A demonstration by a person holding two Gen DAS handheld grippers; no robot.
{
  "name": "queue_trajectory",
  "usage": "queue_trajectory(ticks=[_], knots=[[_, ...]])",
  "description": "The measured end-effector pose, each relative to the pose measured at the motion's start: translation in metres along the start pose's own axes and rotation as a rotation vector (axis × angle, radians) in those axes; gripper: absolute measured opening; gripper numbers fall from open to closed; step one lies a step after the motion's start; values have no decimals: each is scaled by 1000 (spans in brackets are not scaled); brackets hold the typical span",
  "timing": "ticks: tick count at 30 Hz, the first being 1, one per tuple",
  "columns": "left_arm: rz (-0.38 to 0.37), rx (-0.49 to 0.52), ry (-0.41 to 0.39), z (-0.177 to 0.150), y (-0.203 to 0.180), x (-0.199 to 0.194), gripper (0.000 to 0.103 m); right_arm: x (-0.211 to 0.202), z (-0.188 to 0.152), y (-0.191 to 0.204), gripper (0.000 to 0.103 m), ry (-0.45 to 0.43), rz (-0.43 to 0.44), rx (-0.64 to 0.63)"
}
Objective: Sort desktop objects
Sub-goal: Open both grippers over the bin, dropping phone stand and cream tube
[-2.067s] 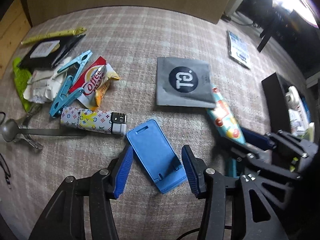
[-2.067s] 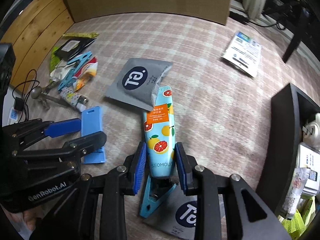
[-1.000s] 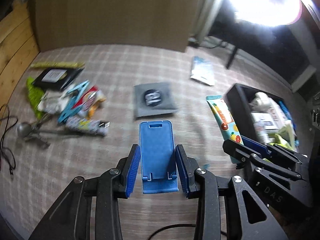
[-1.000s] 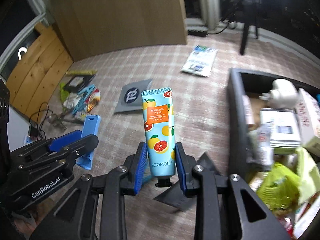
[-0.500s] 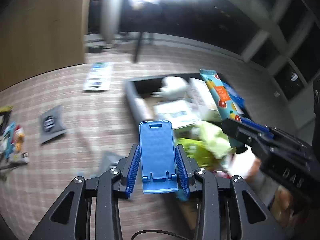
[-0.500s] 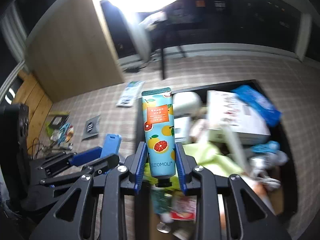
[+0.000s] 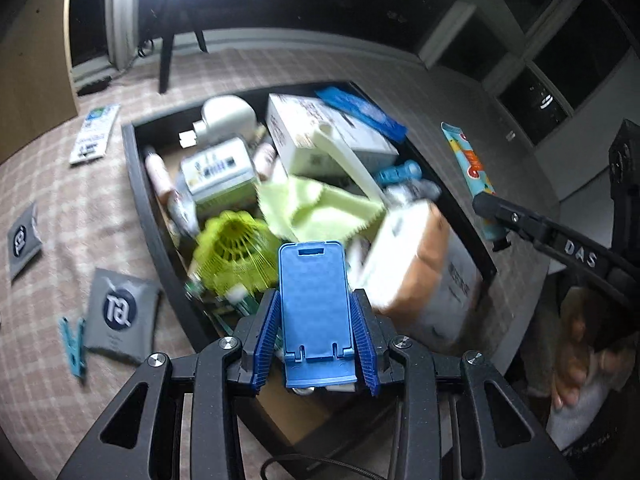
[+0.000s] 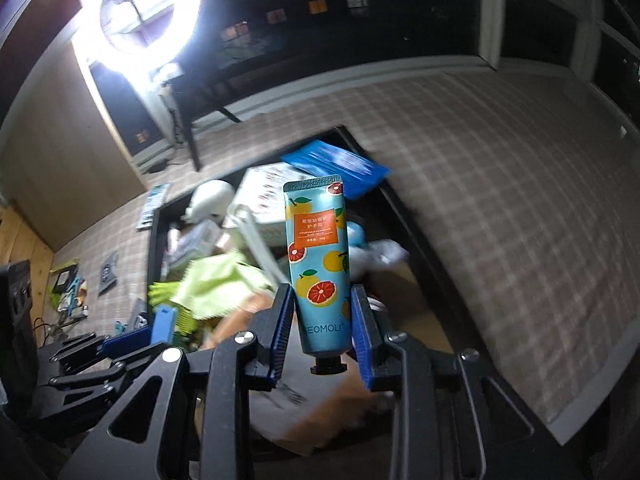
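Observation:
My left gripper [image 7: 316,340] is shut on a blue phone stand [image 7: 314,304] and holds it above the near end of a black storage box [image 7: 138,196] crowded with packets, boxes and a green cloth. My right gripper [image 8: 322,324] is shut on a hand cream tube [image 8: 320,264] with an orange-fruit print, held upright over the same box [image 8: 154,240]. The tube also shows in the left wrist view [image 7: 470,168], over the box's right rim. The left gripper with the stand shows at the lower left of the right wrist view [image 8: 132,340].
Two grey sachets [image 7: 118,312] [image 7: 22,236], a teal clothespin [image 7: 74,344] and a leaflet [image 7: 94,134] lie on the checked cloth left of the box. More clutter [image 8: 70,292] lies far left. A bright ring light [image 8: 140,12] stands behind.
Both grippers lifted their objects off the cloth and carried them right, from the cluttered area to above the black box. Both grips stayed shut throughout.

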State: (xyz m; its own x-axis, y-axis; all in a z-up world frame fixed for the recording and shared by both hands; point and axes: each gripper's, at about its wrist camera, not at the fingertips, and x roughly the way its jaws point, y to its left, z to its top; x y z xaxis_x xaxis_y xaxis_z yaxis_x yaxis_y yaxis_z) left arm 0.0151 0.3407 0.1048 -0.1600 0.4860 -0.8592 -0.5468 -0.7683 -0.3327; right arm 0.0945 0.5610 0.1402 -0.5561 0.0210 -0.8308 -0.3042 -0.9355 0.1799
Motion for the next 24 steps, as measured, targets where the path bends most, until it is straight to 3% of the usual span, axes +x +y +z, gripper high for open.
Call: queue_trajectory(ticks=[8, 10, 12, 24], knots=[[-18, 27, 45, -13, -16, 5, 35, 4, -10, -10, 29, 23, -19, 7], [-14, 2, 67, -13, -14, 6, 39, 3, -11, -9, 31, 27, -27, -1], [-6, -6, 55, -14, -13, 4, 40, -1, -12, -8, 37, 21, -39, 4], [41, -10, 18, -18, -2, -8, 38, -21, -14, 10, 38, -17, 1, -21]])
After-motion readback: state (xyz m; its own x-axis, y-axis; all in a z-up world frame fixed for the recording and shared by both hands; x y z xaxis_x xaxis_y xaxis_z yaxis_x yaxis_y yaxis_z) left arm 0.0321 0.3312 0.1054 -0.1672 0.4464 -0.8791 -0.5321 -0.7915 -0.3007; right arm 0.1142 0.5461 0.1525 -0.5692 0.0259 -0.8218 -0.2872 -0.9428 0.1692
